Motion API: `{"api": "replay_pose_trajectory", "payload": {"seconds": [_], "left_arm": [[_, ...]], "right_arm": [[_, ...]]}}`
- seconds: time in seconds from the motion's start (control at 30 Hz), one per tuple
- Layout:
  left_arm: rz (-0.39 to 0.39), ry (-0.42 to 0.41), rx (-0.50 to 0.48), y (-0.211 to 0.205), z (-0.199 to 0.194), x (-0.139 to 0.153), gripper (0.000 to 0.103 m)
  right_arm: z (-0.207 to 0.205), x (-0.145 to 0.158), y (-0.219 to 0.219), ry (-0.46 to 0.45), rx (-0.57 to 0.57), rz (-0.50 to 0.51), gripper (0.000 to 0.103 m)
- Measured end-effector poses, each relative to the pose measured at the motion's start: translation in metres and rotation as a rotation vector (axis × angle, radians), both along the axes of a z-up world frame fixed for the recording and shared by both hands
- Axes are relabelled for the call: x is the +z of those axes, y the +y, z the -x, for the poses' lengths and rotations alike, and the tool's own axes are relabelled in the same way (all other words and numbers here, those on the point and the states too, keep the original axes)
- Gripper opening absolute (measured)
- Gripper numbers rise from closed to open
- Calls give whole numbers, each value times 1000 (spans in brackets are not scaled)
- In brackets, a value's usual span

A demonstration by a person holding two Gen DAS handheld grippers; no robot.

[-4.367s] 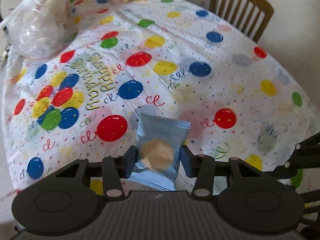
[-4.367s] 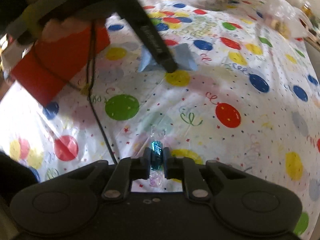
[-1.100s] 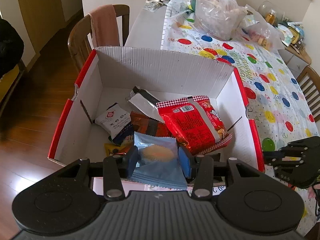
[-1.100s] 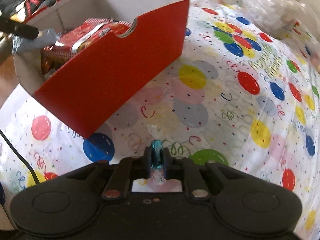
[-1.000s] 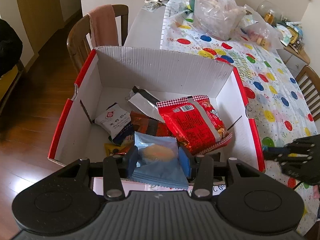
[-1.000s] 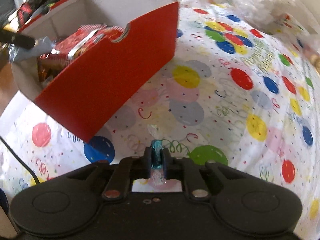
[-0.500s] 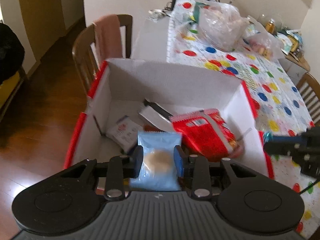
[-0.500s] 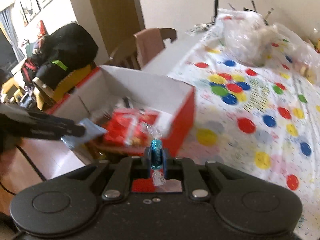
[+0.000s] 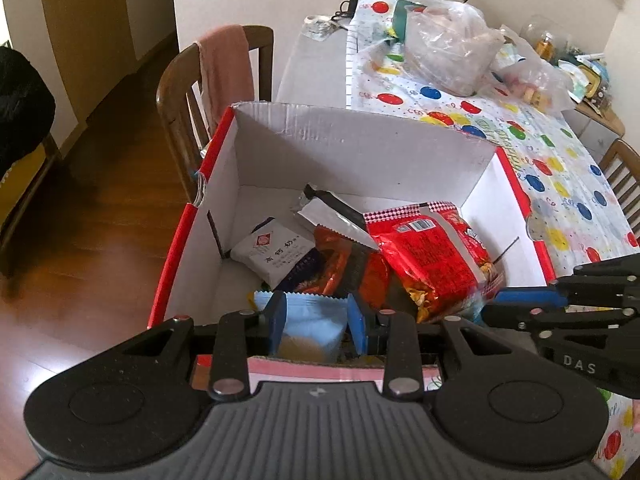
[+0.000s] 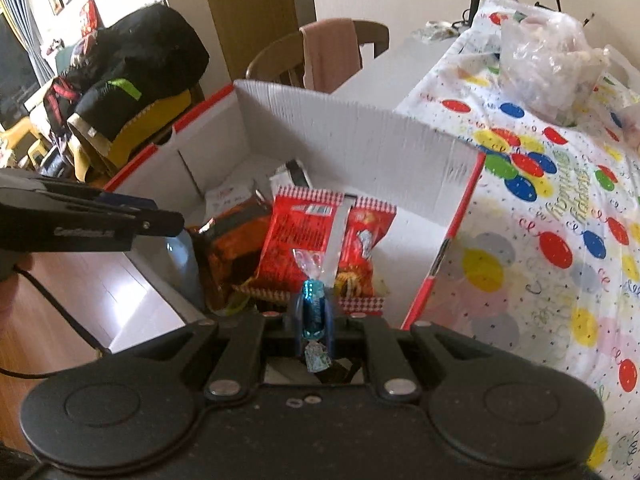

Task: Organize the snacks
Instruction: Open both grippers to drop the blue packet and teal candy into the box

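Note:
A red cardboard box with white inside [image 9: 360,152] [image 10: 360,136] stands at the table's near end and holds several snack packs, among them a big red bag [image 9: 432,256] [image 10: 320,240]. My left gripper [image 9: 316,320] is over the box's near edge; its jaws stand apart, and the light blue cookie pack [image 9: 310,328] hangs low between them, slipping down. In the right wrist view that pack [image 10: 180,264] drops below the left gripper's fingers [image 10: 160,220]. My right gripper [image 10: 312,312] is shut on a blue wrapped candy [image 10: 312,312], above the box's near right corner.
The table has a balloon-print cloth [image 9: 560,168] [image 10: 560,208]. Clear plastic bags [image 9: 448,52] [image 10: 548,60] lie at its far end by a desk lamp. A wooden chair with a pink cloth [image 9: 224,80] stands behind the box. Wooden floor lies to the left.
My left gripper has opened a little and the light blue cookie pack has slid down between the fingers. My right gripper has moved with the candy over the box's near right corner.

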State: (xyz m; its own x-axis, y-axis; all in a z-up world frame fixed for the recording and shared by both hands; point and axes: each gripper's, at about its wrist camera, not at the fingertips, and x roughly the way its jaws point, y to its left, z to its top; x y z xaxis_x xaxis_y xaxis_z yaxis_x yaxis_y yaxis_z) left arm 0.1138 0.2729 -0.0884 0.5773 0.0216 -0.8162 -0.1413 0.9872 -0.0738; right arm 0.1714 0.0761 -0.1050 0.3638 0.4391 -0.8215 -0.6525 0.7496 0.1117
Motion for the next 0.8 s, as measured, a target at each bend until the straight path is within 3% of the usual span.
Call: {"api": "replay_pose_trajectory", "payload": {"seconds": [0.27, 0.53, 0.73, 0.8], "left_arm": [[-11, -29, -6, -4, 11, 11, 34], [-26, -91, -18, -13, 26, 32, 59], [-30, -118, -26, -20, 37, 46, 67], [-37, -123, -28, -23, 40, 49, 67]], "right_arm": [[8, -2, 3, 9, -11, 3, 21], [16, 15, -7, -8, -52, -47, 30], [27, 37, -12, -49, -56, -97, 38], [32, 45, -15, -58, -60, -121, 47]]}}
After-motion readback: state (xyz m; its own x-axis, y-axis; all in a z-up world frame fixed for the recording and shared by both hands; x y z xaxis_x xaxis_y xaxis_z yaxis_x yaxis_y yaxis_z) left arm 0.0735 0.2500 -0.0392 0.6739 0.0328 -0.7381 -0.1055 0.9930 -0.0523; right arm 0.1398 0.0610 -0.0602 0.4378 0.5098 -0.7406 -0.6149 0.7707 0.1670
